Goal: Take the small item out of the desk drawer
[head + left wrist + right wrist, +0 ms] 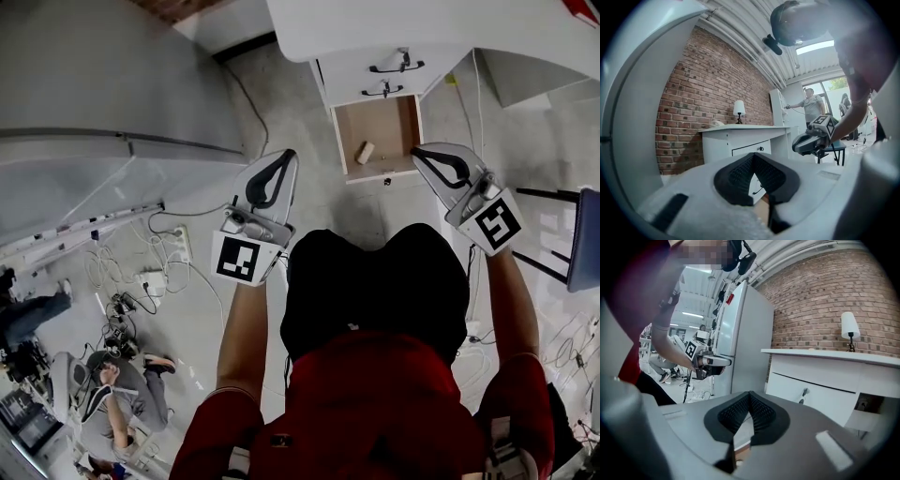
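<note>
In the head view, the white desk (441, 28) stands ahead with its lowest drawer (395, 125) pulled open. A small tan cylinder-shaped item (366, 152) lies on the drawer's wooden bottom, near the front. My left gripper (286, 153) is left of the drawer and my right gripper (417, 150) hangs just off its right front corner. Both are shut with nothing in them. From the left gripper view, the closed jaws (753, 155) point at the desk (740, 140), with the right gripper (813, 140) alongside. In the right gripper view, its jaws (749, 393) are shut too.
Two closed drawers with black handles (397, 66) sit above the open one. A tall white cabinet (94, 94) stands left. Cables and a power strip (178, 244) lie on the floor; a person (122, 394) sits at lower left. A dark chair (581, 234) is right.
</note>
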`<state>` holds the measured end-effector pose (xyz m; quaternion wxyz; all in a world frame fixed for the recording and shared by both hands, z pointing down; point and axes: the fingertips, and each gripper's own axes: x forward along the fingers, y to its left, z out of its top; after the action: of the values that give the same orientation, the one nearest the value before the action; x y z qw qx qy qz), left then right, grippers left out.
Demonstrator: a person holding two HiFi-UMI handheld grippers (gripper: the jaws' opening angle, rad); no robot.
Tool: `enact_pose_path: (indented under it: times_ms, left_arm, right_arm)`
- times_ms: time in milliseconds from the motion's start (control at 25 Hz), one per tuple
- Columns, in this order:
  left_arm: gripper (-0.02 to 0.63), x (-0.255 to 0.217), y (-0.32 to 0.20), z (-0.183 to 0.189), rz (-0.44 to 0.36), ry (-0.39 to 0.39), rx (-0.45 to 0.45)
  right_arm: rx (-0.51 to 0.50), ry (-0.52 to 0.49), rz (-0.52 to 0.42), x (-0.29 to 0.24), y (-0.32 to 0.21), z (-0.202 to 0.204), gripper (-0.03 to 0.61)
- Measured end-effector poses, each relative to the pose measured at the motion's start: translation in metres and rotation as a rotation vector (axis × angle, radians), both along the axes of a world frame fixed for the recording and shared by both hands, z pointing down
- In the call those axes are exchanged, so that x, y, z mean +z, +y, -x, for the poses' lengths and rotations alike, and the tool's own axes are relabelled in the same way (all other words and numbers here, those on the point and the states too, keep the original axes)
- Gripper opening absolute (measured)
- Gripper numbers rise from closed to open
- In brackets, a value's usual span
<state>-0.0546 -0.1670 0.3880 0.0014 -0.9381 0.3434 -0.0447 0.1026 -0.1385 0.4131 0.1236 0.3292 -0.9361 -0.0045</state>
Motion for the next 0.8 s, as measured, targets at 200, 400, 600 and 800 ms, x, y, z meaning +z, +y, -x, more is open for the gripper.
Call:
enact_pose_path:
  times_ms: [200,400,600,800]
  left_arm:
    - [0.0,0.055,-0.006,-0.001,-0.016,0.002,0.002]
    - [0.0,0.105,-0.007,0.002,-0.018,0.008,-0.002]
    - [0.0,0.15,-0.006,0.004,-0.035,0.02,-0.003]
    - [0.0,0.191,-0.005,0.003,-0.051,0.012,0.021]
  right_arm:
    - [-0.058,0.051,-0.028,0.061,-0.008,0.006,0.012]
    - [-0.094,0.063,-0.023,0.116,-0.009,0.011,0.012]
    - [-0.122,0.096,-0.041,0.164,-0.009,0.014,0.012]
    - [-0.157,0.161,-0.053,0.207,-0.011,0.019,0.012]
